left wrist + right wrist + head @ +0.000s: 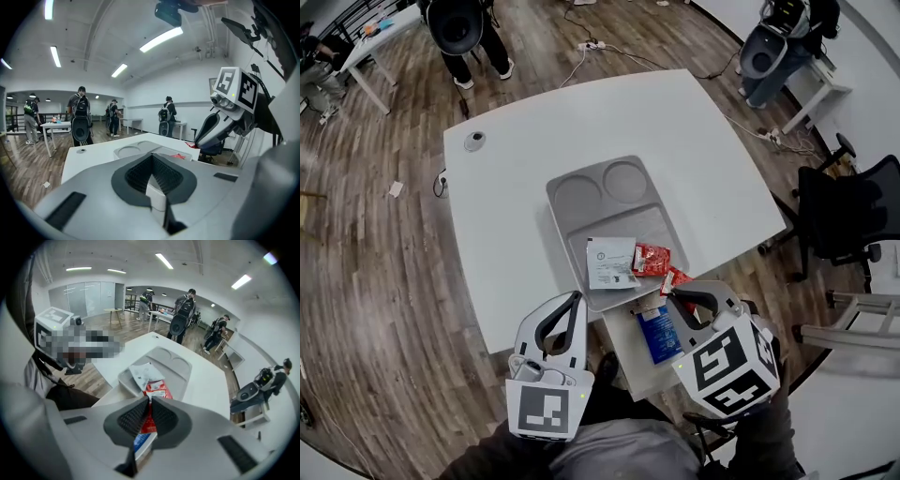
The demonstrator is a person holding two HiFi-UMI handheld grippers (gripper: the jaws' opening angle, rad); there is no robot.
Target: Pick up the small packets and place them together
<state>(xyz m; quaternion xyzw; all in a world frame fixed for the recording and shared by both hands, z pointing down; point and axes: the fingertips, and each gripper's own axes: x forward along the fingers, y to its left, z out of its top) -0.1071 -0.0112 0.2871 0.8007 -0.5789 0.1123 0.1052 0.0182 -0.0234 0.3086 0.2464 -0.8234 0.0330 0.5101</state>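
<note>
The right tongs (150, 398) pinch a red packet (148, 418) (just off the grey tray's (628, 223) five o'clock corner); the left tongs (151, 155), at its seven o'clock, are closed on nothing.

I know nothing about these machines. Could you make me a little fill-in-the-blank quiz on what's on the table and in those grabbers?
1. The right gripper is shut on a packet coloured ____.
2. The grey tray has ____ round hollows at its far end.
3. The white packet lies inside the tray; the blue packet lies ____ it.
Missing words: red; two; outside.
</note>
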